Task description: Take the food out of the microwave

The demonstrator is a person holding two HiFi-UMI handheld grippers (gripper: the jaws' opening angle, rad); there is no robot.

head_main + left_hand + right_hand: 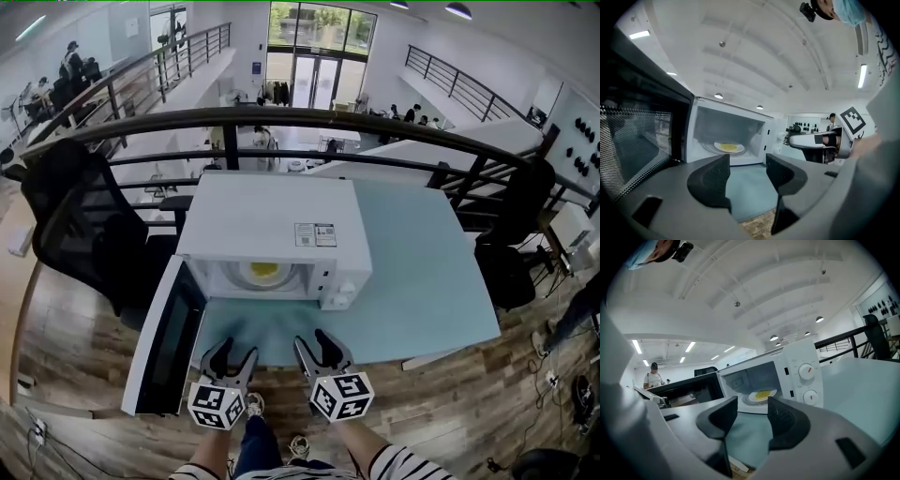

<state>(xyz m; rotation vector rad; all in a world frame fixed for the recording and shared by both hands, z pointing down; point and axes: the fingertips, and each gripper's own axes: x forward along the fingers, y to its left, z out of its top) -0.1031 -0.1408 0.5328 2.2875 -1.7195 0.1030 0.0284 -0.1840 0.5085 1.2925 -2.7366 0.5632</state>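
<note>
Wooden flooring and a curved black railing [375,122] frame a pale blue-green table [422,281] on a mezzanine above an open office. Black office chairs stand at the table's left [75,216] and right [516,225].

On the far left part of the table sits a white microwave [262,216], its door [164,342] swung out to the left and reaching past the near table edge, just beside the left gripper [236,351]. Inside, on the turntable, a white plate [723,146] carries the yellow food [263,273].

The right gripper [312,339] hangs near the table's near edge, facing the oven mouth. Both grippers' jaws stand spread, with nothing between them.

Two dials [808,383] sit on the microwave's right panel. A label [315,234] on its top bears print too small to read.
</note>
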